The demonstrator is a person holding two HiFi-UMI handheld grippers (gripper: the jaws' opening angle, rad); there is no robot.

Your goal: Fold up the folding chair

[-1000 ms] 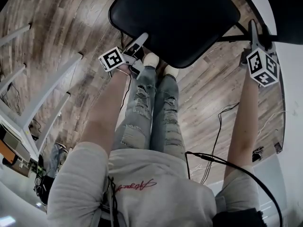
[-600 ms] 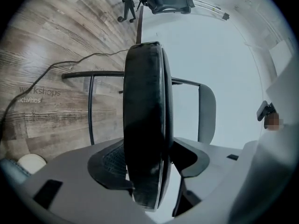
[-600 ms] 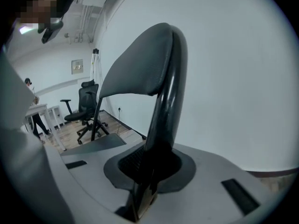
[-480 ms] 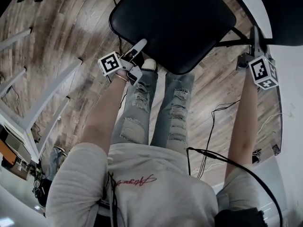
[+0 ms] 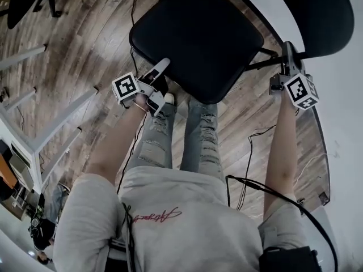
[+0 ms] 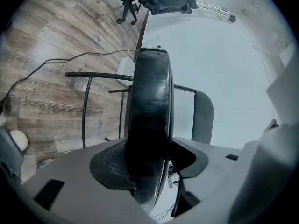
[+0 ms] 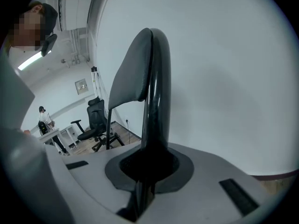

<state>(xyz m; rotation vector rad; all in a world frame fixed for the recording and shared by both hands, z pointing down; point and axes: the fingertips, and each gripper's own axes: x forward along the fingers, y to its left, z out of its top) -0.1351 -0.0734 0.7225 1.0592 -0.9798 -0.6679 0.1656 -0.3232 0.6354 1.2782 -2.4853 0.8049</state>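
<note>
Head view: one folding chair point(image 5: 204, 38), black, with one padded seat, lies between two tongs. Left tongs point(image 5: 159, 86) are at its near edge and right tongs point(image 5: 288, 58) at its far side.

Left gripper view: the tongs, having just been closing, stand wide, clamped on the glossy seat point(image 6: 149, 115) edge.

Right gripper view: the tongs, having just been closing, are narrow, pinching one thin frame tube point(image 7: 156, 101) beside the grey backrest point(image 7: 128, 73).

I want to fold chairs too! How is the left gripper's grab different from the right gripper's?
The left gripper holds the thick padded seat; the right gripper holds the thin backrest tube. The left gripper's jaws stand wide; the right gripper's are nearly together. Both have just been closing, and both grip something black.
</note>
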